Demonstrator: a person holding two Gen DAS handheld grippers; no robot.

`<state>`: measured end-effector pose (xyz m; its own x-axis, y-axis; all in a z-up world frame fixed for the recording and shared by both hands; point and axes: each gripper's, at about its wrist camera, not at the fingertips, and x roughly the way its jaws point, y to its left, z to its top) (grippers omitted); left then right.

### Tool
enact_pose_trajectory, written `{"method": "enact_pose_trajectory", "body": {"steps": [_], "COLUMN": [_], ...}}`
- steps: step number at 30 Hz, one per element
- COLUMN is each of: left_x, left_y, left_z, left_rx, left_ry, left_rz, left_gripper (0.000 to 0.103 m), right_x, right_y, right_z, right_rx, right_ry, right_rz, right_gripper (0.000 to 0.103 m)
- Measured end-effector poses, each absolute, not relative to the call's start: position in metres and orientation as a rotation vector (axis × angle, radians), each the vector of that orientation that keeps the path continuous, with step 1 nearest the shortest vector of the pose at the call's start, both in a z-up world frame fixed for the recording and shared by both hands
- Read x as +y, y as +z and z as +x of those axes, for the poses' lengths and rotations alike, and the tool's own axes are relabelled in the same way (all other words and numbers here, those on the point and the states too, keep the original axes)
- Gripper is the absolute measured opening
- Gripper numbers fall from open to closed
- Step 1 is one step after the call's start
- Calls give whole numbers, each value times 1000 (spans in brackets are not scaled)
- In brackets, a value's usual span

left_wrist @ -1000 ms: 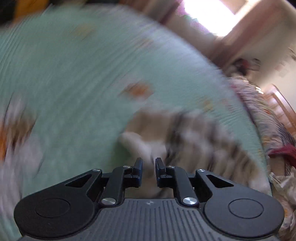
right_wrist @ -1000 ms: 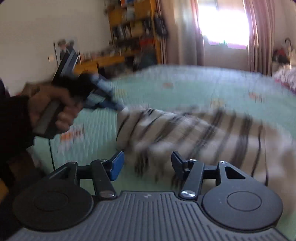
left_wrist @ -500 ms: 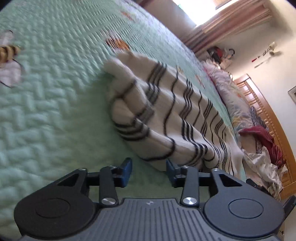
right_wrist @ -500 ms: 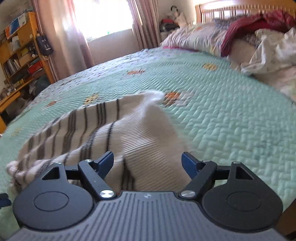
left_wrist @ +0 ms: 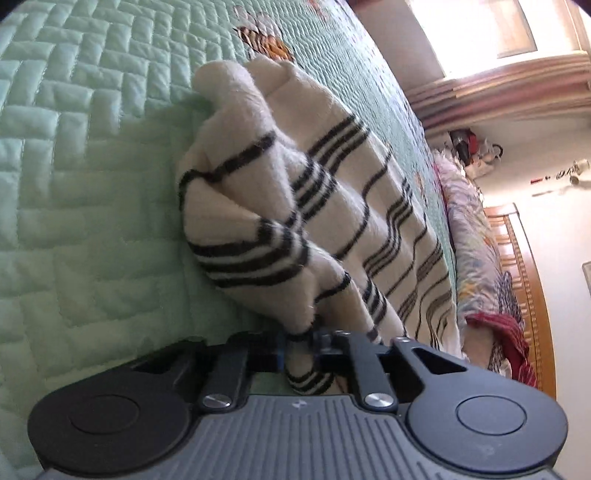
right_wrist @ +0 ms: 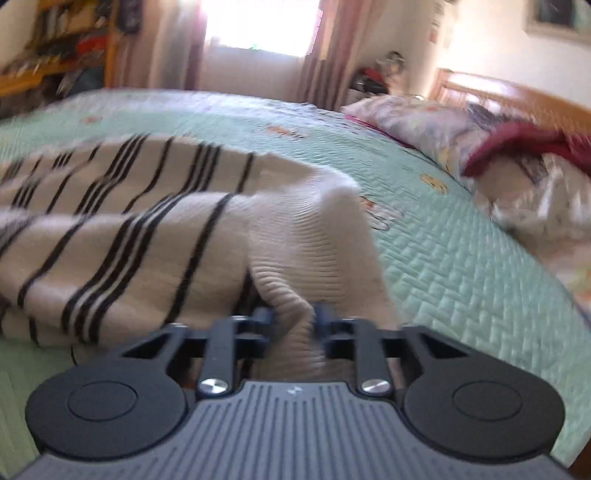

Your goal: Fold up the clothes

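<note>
A cream knit sweater with black stripes [left_wrist: 332,192] lies bunched on the green quilted bed [left_wrist: 92,184]. In the left wrist view my left gripper [left_wrist: 300,341] is at the sweater's near striped corner. Its jaws are closing, and the pads pinch a fold of the knit. In the right wrist view the same sweater [right_wrist: 129,221] spreads to the left. My right gripper [right_wrist: 294,320] is at its plain ribbed hem. Those jaws are closing too, with the ribbed cloth pressed between them. Cloth hides the pad faces of both grippers.
Pillows and a heap of bedding with a red cloth [right_wrist: 517,147] lie at the wooden headboard [right_wrist: 517,92]. A curtained window [right_wrist: 258,29] and shelves [right_wrist: 55,44] stand beyond the bed. The green quilt [right_wrist: 461,266] stretches right of the sweater.
Both grippers came down to the sweater's near edge and went from open around the cloth to pinching it. The right view swung from the shelves side toward the headboard.
</note>
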<state>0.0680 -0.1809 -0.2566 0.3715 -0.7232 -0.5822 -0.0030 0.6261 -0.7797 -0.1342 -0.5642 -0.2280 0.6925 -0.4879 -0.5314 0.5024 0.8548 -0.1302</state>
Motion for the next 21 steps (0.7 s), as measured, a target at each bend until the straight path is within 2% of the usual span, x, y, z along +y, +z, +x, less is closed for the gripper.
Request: {"method": "enact_pose_trajectory", "body": {"steps": [3, 6, 10, 11, 12, 16, 18, 19, 20, 21], "left_x": [-173, -146, -71, -51, -34, 14, 29, 34, 38, 42], "left_y": [-244, -199, -140, -129, -122, -142, -173, -187, -201, -212], "left_z": [65, 60, 54, 50, 45, 33, 22, 16, 11, 7], "left_rx": [1019, 832, 626, 583, 551, 614, 700, 738, 771, 796], "left_ry": [-505, -479, -427, -407, -382, -262, -228, -205, -175, -157], "left_rz": [-798, -811, -906, -911, -909, -891, -906, -921, -939, -956], "left_gripper": [7, 5, 3, 3, 3, 5, 6, 10, 16, 17], "right_x": [-577, -599, -626, -633, -637, -631, -613, -607, -601, -594], "right_y": [-217, -195, -151, -140, -134, -148, -154, -155, -155, -153], "right_z": [-149, -162, -191, -198, -204, -209, -210, -208, -203, -194], "right_rx": [548, 489, 383, 362, 361, 508, 506, 494, 490, 489], "right_ry": [-578, -616, -644, -644, -638, -518, -470, -441, -415, -396], "right_rz": [39, 81, 193, 229, 253, 324, 288, 300, 310, 301], "right_gripper": [9, 9, 8, 1, 1, 2, 7, 11, 30, 41]}}
